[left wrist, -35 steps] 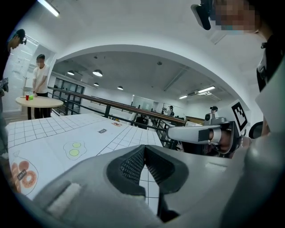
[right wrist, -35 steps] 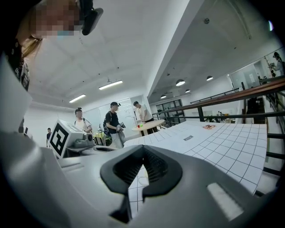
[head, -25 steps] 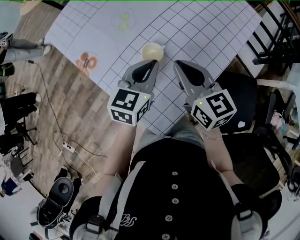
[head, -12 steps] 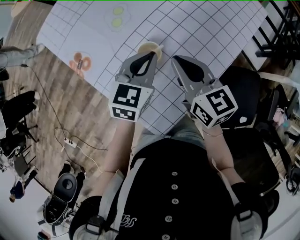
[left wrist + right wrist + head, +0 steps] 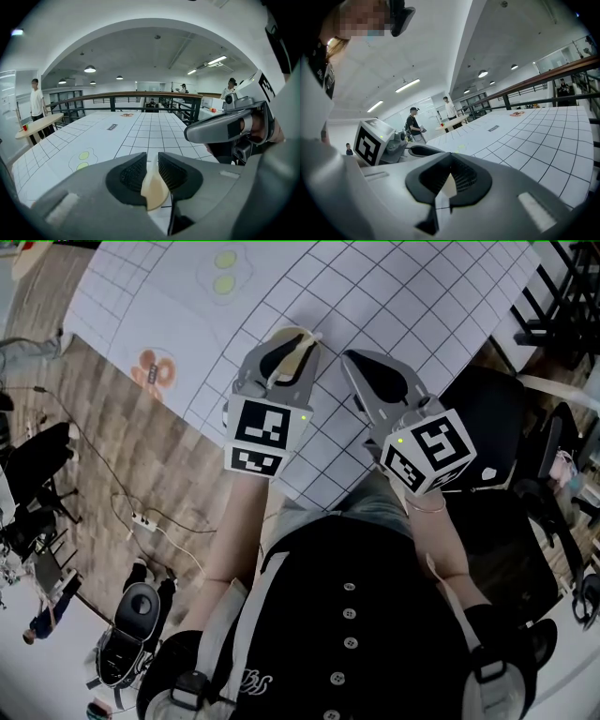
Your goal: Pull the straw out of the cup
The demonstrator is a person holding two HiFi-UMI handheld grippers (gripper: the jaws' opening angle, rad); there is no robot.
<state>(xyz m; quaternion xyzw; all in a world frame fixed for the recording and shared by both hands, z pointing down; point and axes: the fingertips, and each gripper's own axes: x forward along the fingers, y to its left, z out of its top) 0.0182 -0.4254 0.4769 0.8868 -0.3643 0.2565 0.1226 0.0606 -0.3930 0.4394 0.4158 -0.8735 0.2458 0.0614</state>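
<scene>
White tabletop (image 5: 403, 296), ruled with a black grid, is filling the upper head view, with wood-plank floor (image 5: 141, 456) showing past its left edge. Dark railings are running behind the tabletop's far edge in the left gripper view, and people are standing beyond them.

Left gripper (image 5: 153, 157), smooth grey plastic with black ribbed pads (image 5: 132, 174), is reaching over the cup (image 5: 154, 193). Its jaws have just been opening and are now standing apart by a moderate gap. The cup is showing in that gap, a small round cream vessel with a matte surface. Whether the pads are touching it cannot be told. The cup is standing toward the tabletop's near corner, inside the left edge. A pale stub that looks like the straw (image 5: 315, 335) is poking out at the cup's rim, on the side facing the right gripper (image 5: 451, 164).

Right gripper is hovering just beside the left one, apart from the cup. Its jaw tips are meeting, leaving only a small wedge between the ribbed pads through which the white tabletop is showing. Nothing is sitting between them.

Each gripper is carrying a white cube (image 5: 261, 435) with black square markers and a small green light at its rear. Two yellow-green ovals (image 5: 225, 273) and an orange drawing (image 5: 155, 369) are printed flat on the tabletop, near its left edge and well apart from the cup
</scene>
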